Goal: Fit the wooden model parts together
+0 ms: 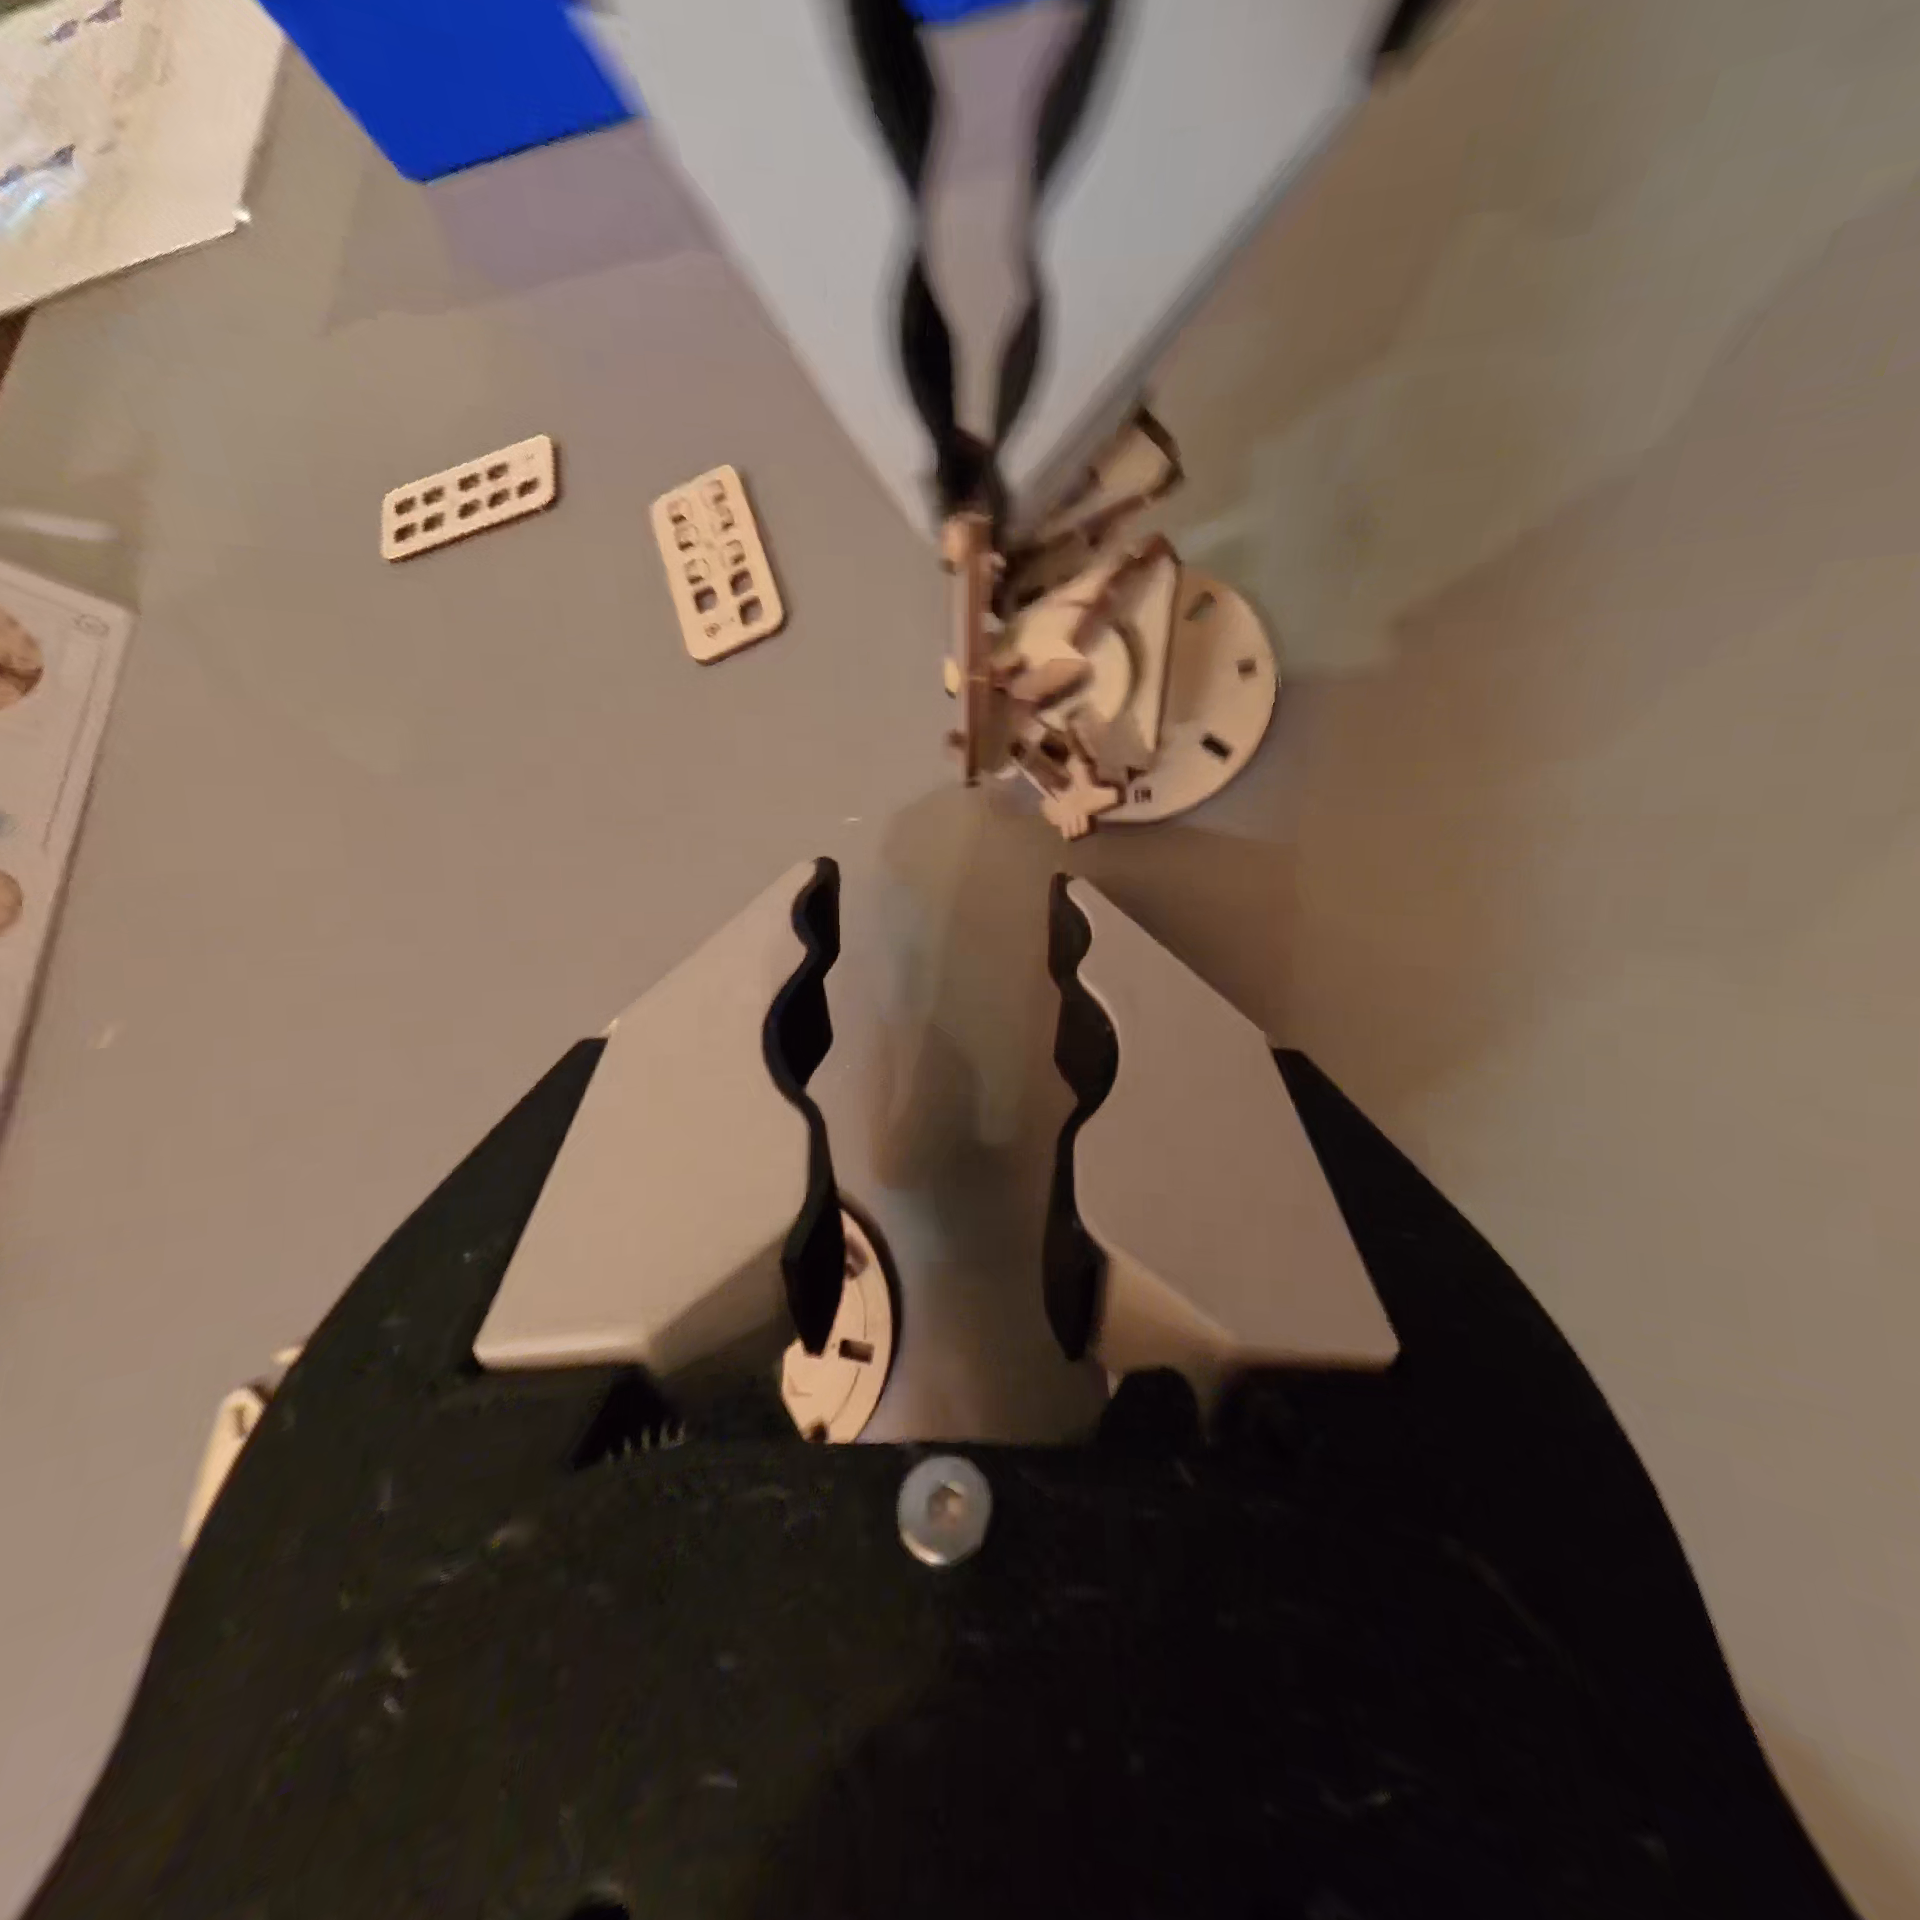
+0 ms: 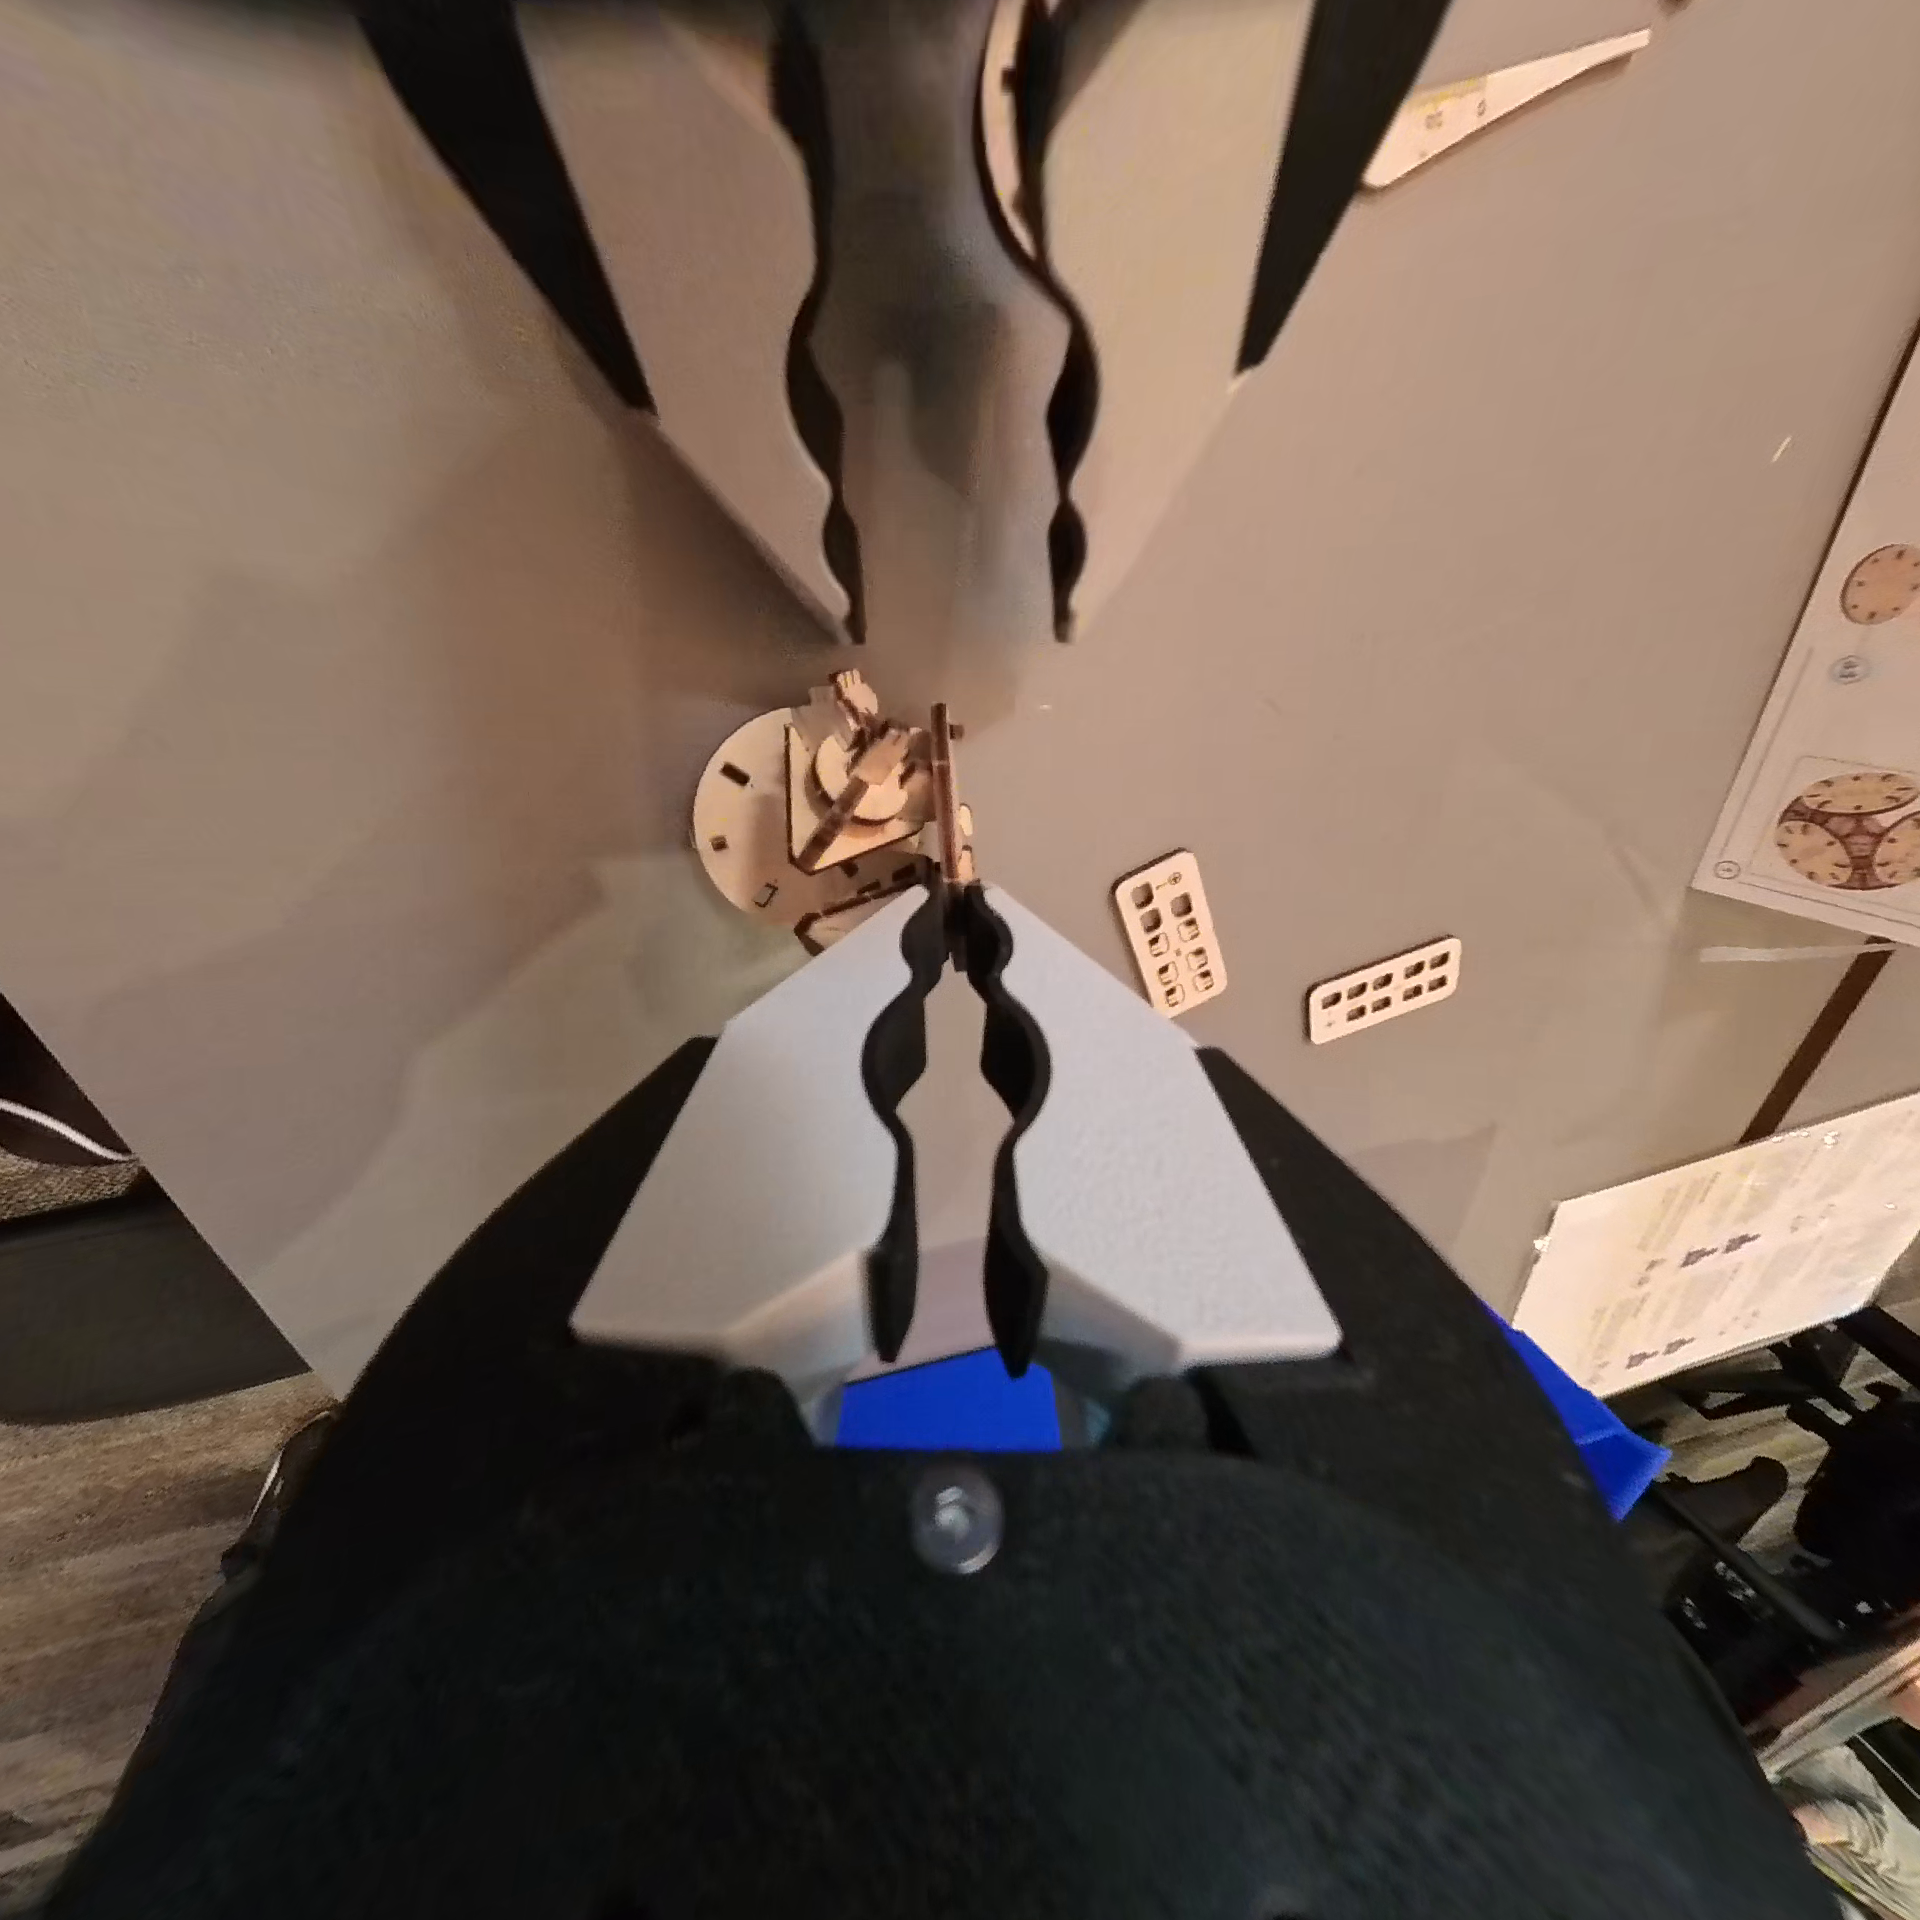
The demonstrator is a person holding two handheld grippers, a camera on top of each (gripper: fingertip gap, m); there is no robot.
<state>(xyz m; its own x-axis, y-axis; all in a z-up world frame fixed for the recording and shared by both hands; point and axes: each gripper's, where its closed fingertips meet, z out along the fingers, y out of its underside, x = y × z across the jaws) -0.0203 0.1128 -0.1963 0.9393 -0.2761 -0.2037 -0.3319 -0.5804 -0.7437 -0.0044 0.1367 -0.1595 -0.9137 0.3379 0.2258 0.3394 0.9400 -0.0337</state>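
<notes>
My right gripper (image 2: 951, 906) is shut on a thin wooden plate (image 2: 943, 800), seen edge-on, that stands upright against a small wooden model (image 2: 831, 805) on a round slotted disc (image 2: 727, 800). The model rests on the grey table (image 2: 1455, 623). In the left wrist view the right gripper (image 1: 971, 488) comes down from the top, pinching the plate (image 1: 974, 644) beside the model (image 1: 1122, 665). My left gripper (image 1: 943, 878) is open and empty, its tips a short way in front of the model. It also shows in the right wrist view (image 2: 961, 629), jaws apart.
Two small perforated wooden panels (image 1: 470, 499) (image 1: 717, 566) lie left of the model. Another wooden disc (image 1: 847, 1340) lies under my left gripper. A blue box (image 1: 468, 83) and printed sheets (image 1: 104, 156) are at the far side; more instruction sheets (image 2: 1829, 748) (image 2: 1714, 1278) lie nearby.
</notes>
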